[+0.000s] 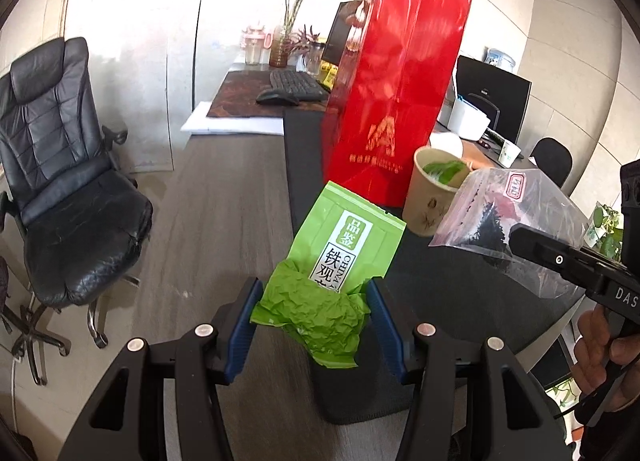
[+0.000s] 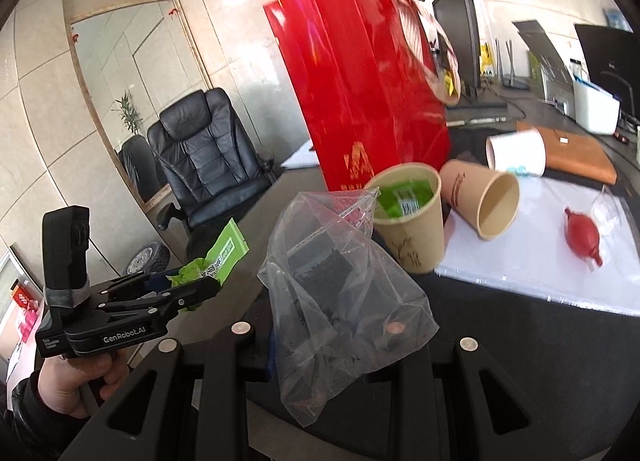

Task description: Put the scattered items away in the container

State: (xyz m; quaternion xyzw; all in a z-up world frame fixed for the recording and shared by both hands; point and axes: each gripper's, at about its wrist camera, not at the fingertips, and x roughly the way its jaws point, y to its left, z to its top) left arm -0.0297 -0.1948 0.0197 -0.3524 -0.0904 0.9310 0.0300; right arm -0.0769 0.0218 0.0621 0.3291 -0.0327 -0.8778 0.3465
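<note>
My left gripper (image 1: 314,315) is shut on a crumpled green tea packet (image 1: 340,257) and holds it above the dark table. It also shows in the right wrist view (image 2: 218,261). My right gripper (image 2: 332,335) is shut on a clear plastic bag (image 2: 340,301) with dark tea leaves, seen from the left wrist too (image 1: 508,217). An upright tan paper cup (image 2: 412,229) stands just beyond the bag and holds another green packet (image 2: 404,197). The cup also shows in the left wrist view (image 1: 430,197).
A tall red gift bag (image 2: 372,93) stands behind the cup. A tan cup (image 2: 486,199) and a white cup (image 2: 518,151) lie on their sides on a white sheet (image 2: 540,261) with a red blower (image 2: 584,239). Monitors, keyboard (image 1: 298,85), office chair (image 1: 64,173).
</note>
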